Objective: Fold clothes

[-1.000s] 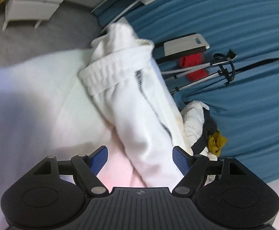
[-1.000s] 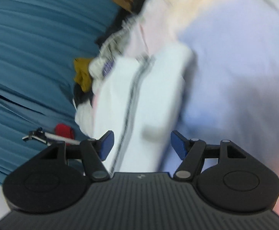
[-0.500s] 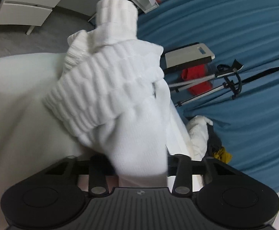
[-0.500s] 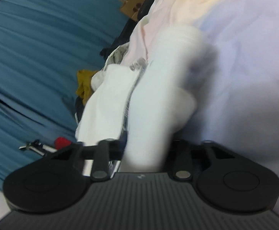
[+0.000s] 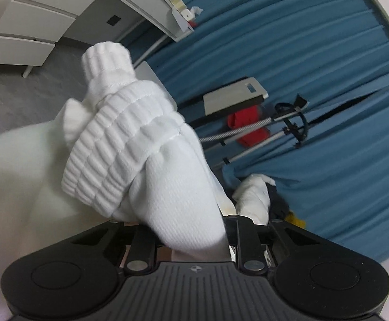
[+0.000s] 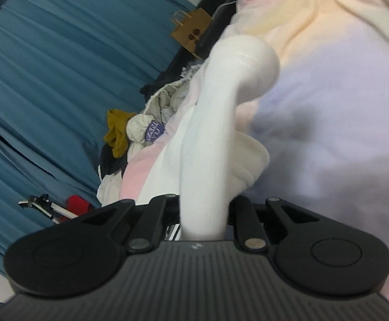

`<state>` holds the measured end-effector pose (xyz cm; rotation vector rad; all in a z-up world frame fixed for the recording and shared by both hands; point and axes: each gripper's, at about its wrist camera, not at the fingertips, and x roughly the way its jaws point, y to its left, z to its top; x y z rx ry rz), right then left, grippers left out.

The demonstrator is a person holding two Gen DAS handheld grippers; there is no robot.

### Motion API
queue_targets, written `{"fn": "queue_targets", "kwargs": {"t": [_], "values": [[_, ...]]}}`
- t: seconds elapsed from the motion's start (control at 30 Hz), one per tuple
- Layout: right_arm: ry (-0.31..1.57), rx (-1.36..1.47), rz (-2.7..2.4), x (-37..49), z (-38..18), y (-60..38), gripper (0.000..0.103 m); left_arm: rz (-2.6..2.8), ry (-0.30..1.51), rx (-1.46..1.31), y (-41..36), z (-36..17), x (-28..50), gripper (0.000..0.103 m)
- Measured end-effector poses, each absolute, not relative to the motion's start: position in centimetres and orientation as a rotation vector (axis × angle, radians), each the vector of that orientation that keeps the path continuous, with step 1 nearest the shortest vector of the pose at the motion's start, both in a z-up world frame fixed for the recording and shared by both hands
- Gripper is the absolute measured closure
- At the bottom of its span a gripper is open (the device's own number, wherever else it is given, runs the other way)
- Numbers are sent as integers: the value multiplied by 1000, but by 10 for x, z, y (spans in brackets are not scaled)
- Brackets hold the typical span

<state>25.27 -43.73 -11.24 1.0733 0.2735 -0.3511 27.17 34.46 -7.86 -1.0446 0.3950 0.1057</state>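
Both grippers, spread wide a second ago, have since clamped onto the white garment and raised it off the bed.

Left gripper (image 5: 194, 243) has its jaws clenched on a fold of the white garment (image 5: 151, 165), whose ribbed hem bunches up just ahead of the gripper, with a ribbed cuff sticking up above it. Right gripper (image 6: 203, 220) has its jaws clenched on another bunched part of the same garment, which rises as a soft white column in front of the camera, slightly blurred. Beneath lies the pale bed (image 6: 328, 123). A heap of other clothes (image 6: 141, 131) sits at the bed's edge against the blue curtain (image 5: 315, 53), and a white drawer unit (image 5: 31, 32) stands on the grey floor.
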Motion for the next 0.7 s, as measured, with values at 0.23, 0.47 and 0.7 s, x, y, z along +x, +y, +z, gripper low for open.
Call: {"fn": "queue_targets", "kwargs": {"t": [0.23,0.47,0.7], "values": [[391,1147,-327,211,-100,-442,88,149,481,-1014,364,-63,204,80],[448,1197,-352,176,-120,-441,88,272,645,-892,364,-73,165,71],[409,1193,-344,174,-122,-442,88,339,723,-743,334,-54,144,48]]}}
